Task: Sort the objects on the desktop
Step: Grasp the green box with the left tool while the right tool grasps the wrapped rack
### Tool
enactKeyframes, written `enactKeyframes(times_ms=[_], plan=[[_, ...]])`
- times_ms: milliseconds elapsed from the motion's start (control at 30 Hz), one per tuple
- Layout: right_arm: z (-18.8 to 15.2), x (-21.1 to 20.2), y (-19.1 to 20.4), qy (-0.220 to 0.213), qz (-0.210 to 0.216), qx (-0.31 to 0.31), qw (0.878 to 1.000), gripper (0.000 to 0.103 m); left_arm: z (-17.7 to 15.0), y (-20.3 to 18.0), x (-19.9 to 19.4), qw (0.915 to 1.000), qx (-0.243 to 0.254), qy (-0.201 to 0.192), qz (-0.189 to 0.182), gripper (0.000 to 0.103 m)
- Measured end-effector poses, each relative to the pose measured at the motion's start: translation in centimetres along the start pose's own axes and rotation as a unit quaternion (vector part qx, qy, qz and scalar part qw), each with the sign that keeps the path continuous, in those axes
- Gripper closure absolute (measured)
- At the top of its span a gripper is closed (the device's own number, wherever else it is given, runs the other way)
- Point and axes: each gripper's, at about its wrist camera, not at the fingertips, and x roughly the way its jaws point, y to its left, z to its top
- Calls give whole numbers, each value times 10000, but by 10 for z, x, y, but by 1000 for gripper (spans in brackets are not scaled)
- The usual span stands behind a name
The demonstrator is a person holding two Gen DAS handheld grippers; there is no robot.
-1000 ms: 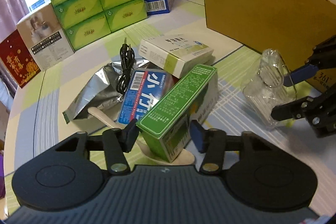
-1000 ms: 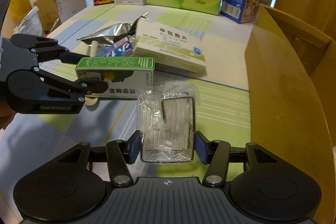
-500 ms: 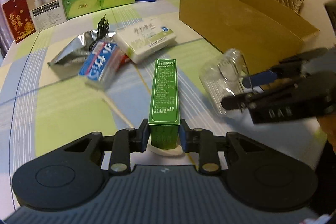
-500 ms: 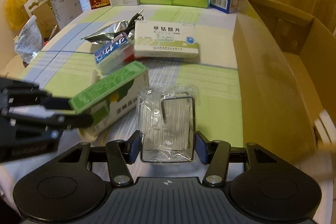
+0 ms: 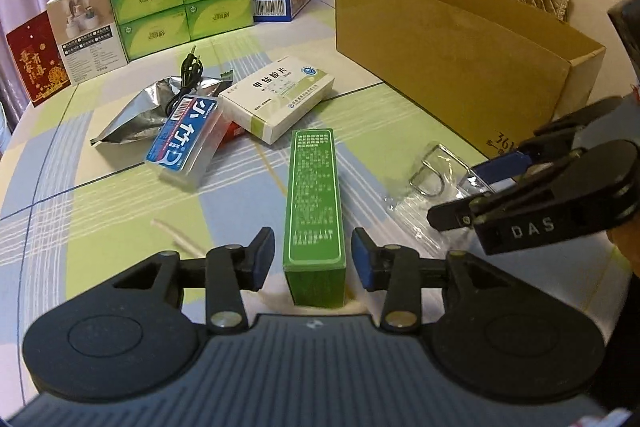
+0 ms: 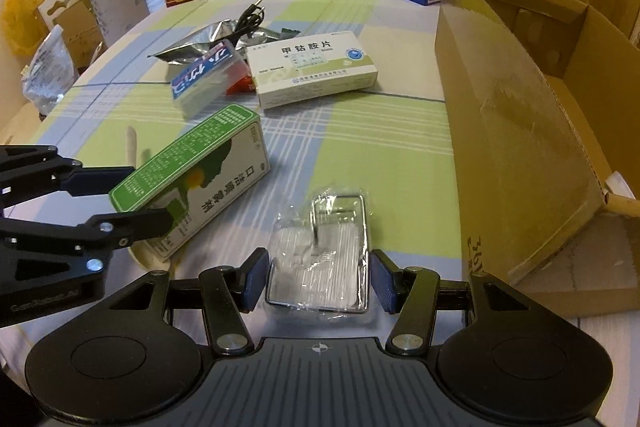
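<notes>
Green box [image 5: 314, 203] lies on the table [image 5: 120, 211] between the spread fingers of the left gripper [image 5: 313, 259]; beside it, the right gripper [image 6: 316, 281], likewise wide, straddles a plastic-wrapped metal rack [image 6: 324, 251] near the cardboard box [image 6: 516, 131].

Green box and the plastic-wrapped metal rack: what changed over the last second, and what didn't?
Both were let go. The left gripper, clamped on the green box half a second ago, now stands open around it. The right gripper has opened too, and the wrapped rack lies on the tablecloth between its fingers. The white medicine box, blue floss case, foil bag and cardboard box stayed put.
</notes>
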Motion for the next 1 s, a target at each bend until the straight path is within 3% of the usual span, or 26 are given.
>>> enactKeyframes(times_ms=[67, 200, 300, 400, 433, 467, 700, 767, 1000], plan=[[0, 2, 0, 18, 4, -6, 10000, 51, 2, 2, 5, 10000, -51, 9, 2, 66], [-3, 6, 4, 89, -34, -149, 9998, 35, 6, 8, 9, 9999, -160, 22, -24, 67], [-5, 9, 7, 132, -15, -243, 9996, 34, 6, 10, 11, 9997, -230, 34, -37, 67], [-5, 13, 5, 169, -9, -112, 9998, 36, 7, 11, 12, 9997, -232, 52, -74, 67], [-4, 13, 4, 180, -1, -37, 9998, 47, 8, 11, 13, 9997, -233, 65, -96, 67], [-4, 13, 3, 189, -33, 7, 9998, 51, 9, 11, 14, 9996, -230, 75, -114, 67], [-4, 11, 4, 141, -102, -28, 9998, 52, 20, 8, 32, 9993, -105, 324, -142, 67], [-4, 10, 4, 123, -133, -41, 9998, 52, 22, 6, 38, 9986, -73, 511, -110, 77], [-2, 2, 4, -139, -175, 14, 9997, 52, 21, 6, 30, 9977, -365, 570, -102, 78]])
